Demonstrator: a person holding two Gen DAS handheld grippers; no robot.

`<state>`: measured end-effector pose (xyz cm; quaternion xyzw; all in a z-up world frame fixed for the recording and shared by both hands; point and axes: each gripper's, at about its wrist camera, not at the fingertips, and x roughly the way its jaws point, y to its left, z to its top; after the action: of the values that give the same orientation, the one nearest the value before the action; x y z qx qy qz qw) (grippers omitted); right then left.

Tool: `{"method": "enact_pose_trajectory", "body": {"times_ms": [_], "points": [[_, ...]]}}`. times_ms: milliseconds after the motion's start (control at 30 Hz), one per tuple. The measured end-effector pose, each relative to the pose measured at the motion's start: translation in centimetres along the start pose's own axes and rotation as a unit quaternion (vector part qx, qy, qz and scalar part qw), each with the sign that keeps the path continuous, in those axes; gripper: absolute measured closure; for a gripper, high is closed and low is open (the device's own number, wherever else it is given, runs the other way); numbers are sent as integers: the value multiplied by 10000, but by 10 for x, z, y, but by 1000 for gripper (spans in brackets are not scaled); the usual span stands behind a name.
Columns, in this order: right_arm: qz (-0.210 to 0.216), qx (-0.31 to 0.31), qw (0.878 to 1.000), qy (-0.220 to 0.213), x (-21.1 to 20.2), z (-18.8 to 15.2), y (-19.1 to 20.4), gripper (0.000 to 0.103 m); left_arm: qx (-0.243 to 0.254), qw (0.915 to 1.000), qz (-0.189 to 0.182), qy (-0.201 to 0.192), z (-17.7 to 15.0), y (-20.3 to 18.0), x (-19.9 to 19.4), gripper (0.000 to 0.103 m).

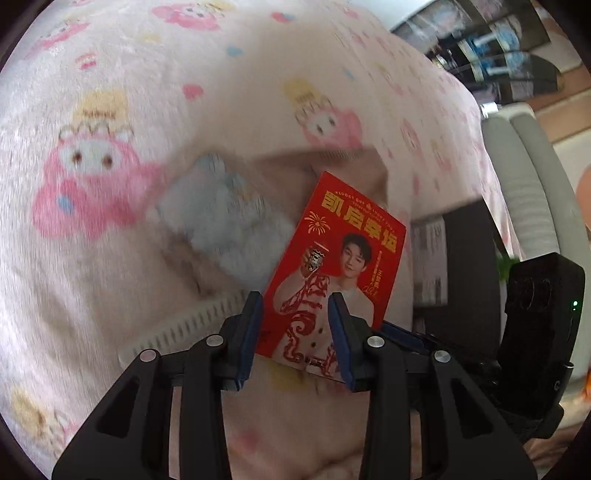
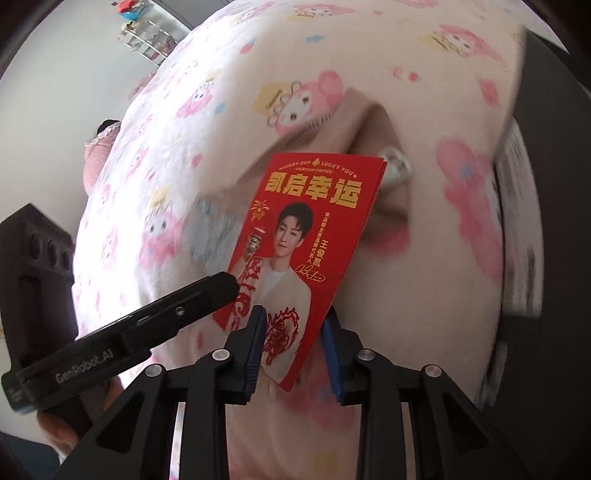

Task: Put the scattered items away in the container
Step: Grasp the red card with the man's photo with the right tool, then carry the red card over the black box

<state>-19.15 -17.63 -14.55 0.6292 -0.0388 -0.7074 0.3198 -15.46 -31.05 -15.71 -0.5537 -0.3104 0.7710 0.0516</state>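
Observation:
A red printed card (image 1: 338, 258) with a man's picture stands between the fingers of my left gripper (image 1: 295, 332), tilted right, above a pink cartoon-print blanket. The same card (image 2: 299, 254) also stands between the fingers of my right gripper (image 2: 295, 343). Each gripper's blue pads flank the card's lower edge; whether either pair presses on it is unclear. The left gripper's finger (image 2: 177, 314) reaches the card's lower left in the right wrist view. A beige container (image 1: 332, 177) with a white slotted rim lies behind, holding a pale blue fluffy item (image 1: 225, 221). A silver object (image 2: 395, 168) sits in it.
The pink blanket (image 1: 147, 92) covers the whole surface. A dark box (image 1: 465, 251) and grey ribbed hoses (image 1: 517, 177) stand at the right in the left wrist view. A shelf (image 2: 147, 33) and a pink plush (image 2: 98, 155) are at the far left.

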Motion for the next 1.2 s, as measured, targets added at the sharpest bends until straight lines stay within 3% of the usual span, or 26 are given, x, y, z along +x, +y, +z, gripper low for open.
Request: {"method": "enact_pose_trajectory", "body": {"times_ms": [67, 167, 233, 400, 467, 600, 767, 933, 1133, 1200], "points": [[143, -16, 9999, 85, -4, -12, 2, 76, -63, 9999, -116, 64, -6, 1, -4, 67], [14, -149, 9999, 81, -6, -16, 7, 76, -24, 9994, 257, -212, -6, 5, -19, 66], [-159, -31, 9999, 34, -5, -10, 0, 76, -138, 9990, 313, -284, -2, 12, -20, 65], [27, 199, 9996, 183, 8, 2, -17, 75, -335, 9984, 423, -141, -5, 21, 0, 66], [160, 134, 9994, 275, 6, 0, -17, 74, -285, 9994, 214, 15, -12, 16, 1, 66], [306, -181, 9992, 182, -14, -15, -7, 75, -249, 9994, 234, 61, -19, 15, -13, 66], [-133, -67, 9999, -67, -19, -22, 3, 75, -242, 9990, 349, -131, -16, 19, -30, 66], [-304, 185, 9992, -197, -17, -6, 4, 73, -484, 9985, 166, -183, -5, 27, -18, 65], [-397, 286, 9988, 4, 2, 6, -4, 67, -351, 9992, 9, 215, 2, 20, 10, 49], [-321, 412, 9985, 154, 13, 11, -10, 67, -534, 9980, -180, 283, 4, 25, 18, 49]]}}
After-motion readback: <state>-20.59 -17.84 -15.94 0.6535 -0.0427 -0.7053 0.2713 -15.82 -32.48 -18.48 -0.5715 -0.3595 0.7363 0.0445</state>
